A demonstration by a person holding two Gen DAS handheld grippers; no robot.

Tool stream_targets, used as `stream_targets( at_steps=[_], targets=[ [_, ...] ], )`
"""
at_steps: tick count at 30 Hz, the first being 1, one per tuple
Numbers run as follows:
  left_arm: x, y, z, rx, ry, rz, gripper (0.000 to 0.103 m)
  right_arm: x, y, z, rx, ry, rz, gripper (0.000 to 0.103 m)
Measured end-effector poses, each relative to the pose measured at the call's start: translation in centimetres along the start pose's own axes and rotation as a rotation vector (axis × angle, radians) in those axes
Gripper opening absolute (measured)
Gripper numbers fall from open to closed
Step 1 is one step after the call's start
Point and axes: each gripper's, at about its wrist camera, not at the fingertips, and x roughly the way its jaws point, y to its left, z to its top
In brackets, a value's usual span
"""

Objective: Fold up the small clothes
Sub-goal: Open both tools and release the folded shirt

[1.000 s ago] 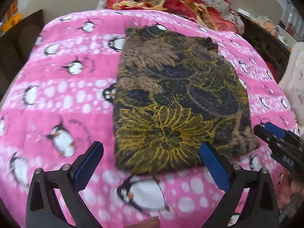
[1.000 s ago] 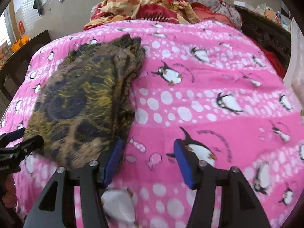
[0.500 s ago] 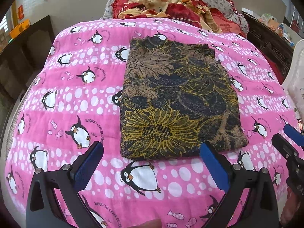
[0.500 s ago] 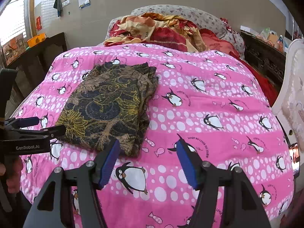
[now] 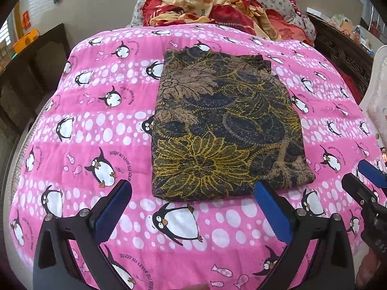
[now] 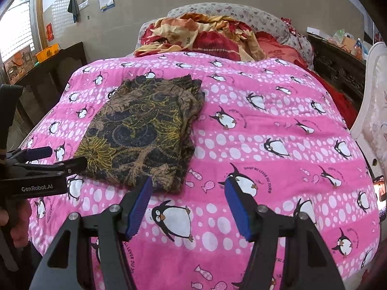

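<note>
A dark garment with a yellow and brown flower print point(image 5: 222, 125) lies folded into a flat rectangle on the pink penguin blanket point(image 5: 96, 125). My left gripper point(image 5: 193, 207) hovers open just short of the garment's near edge, nothing between its blue pads. In the right wrist view the same garment point(image 6: 145, 130) lies left of centre, and my right gripper point(image 6: 188, 207) stands open above the blanket point(image 6: 278, 125), beside the garment's near right corner, holding nothing. Each gripper shows at the edge of the other's view.
A heap of red and orange bedding point(image 6: 208, 36) and a flowered pillow point(image 6: 229, 14) lie at the bed's far end. Dark wooden furniture point(image 6: 48, 72) stands left, a dark carved headboard point(image 6: 338, 65) and a white padded chair point(image 6: 372, 111) right.
Both grippers have drawn back and up from the garment, so the whole bed shows. The garment lies as it did, folded flat.
</note>
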Motion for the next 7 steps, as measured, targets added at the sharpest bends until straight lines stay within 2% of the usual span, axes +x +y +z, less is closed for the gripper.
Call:
stream_targets(
  at_steps=[7],
  targets=[
    [0.19, -0.10, -0.23, -0.001, -0.002, -0.022, 0.087, 0.28, 0.23, -0.10, 0.000, 0.002, 0.011, 0.065]
  ],
)
